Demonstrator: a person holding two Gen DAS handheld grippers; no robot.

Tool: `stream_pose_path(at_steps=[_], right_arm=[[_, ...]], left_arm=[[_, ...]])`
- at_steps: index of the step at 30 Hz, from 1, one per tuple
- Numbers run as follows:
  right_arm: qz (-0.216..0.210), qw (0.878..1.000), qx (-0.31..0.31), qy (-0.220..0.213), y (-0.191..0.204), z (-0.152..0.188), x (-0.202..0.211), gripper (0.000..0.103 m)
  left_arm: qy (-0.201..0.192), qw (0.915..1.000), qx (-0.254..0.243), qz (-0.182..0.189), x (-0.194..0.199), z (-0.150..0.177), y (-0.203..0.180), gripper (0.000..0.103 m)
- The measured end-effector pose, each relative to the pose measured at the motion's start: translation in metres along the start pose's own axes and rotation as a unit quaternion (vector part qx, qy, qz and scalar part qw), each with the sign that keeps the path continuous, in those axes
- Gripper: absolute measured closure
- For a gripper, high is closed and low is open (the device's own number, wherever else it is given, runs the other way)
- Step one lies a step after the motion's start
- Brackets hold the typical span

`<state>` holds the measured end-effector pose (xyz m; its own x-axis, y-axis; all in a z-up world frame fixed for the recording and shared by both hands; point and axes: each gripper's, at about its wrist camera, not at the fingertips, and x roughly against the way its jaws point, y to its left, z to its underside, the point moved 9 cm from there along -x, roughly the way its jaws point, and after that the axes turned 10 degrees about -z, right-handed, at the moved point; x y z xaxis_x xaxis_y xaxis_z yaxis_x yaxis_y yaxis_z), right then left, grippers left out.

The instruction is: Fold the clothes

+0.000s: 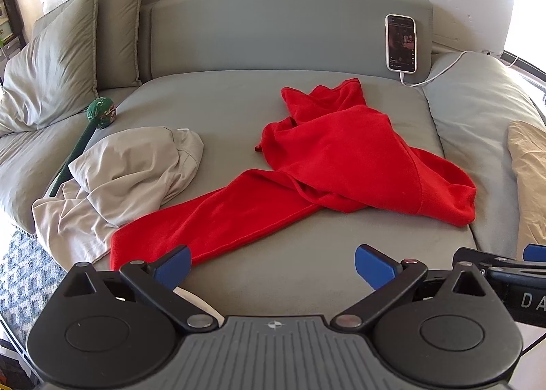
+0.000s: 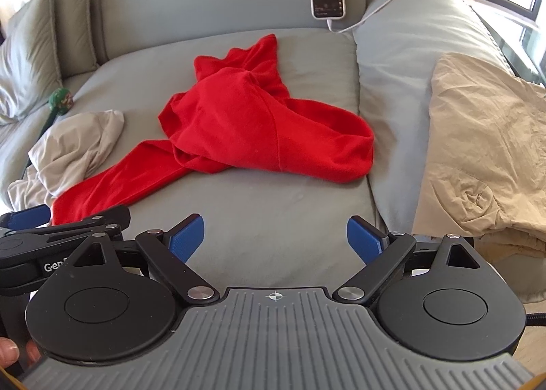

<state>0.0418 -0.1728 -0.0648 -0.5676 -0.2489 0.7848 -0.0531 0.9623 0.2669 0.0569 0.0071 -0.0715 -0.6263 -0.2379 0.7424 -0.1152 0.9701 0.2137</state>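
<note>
Grey sofa cushion (image 1: 307, 246) filled the frame; mid-frame sprawled the crumpled red garment (image 1: 341, 157), likely soft, limp fleece, best pinched at its lower-left end. Left gripper (image 1: 271, 265) and right gripper (image 2: 274, 236), at bottom, gaped wide, holding nothing.

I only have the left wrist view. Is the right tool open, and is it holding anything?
Observer: The right tool is open and holds nothing; only bare cushion shows between its pads.
Operator: What's the tan thing at my right edge?
Observer: A crumpled tan garment spread over the right cushion, apart from the red garment.
</note>
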Motion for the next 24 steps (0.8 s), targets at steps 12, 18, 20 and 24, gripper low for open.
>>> stream_pose_path(at_steps=[12, 18, 20, 24], right_arm=[[0.006, 1.000, 0.011, -0.001, 0.0034, -0.0011, 0.0005, 0.011], [0.009, 1.000, 0.016, -0.001, 0.0047, -0.0017, -0.0002, 0.011], [0.011, 1.000, 0.017, -0.001, 0.0047, -0.0014, -0.0002, 0.011], [0.011, 1.000, 0.019, -0.001, 0.0048, -0.0009, -0.0004, 0.011]], left_arm=[[-0.001, 1.0000, 0.003, 0.001, -0.0008, -0.0011, -0.0002, 0.001], [0.005, 1.0000, 0.003, 0.002, -0.0021, -0.0005, -0.0004, 0.001], [0.006, 1.0000, 0.005, 0.003, -0.0027, 0.0000, -0.0001, 0.001], [0.008, 1.0000, 0.005, 0.002, -0.0031, 0.0010, 0.0000, 0.001]])
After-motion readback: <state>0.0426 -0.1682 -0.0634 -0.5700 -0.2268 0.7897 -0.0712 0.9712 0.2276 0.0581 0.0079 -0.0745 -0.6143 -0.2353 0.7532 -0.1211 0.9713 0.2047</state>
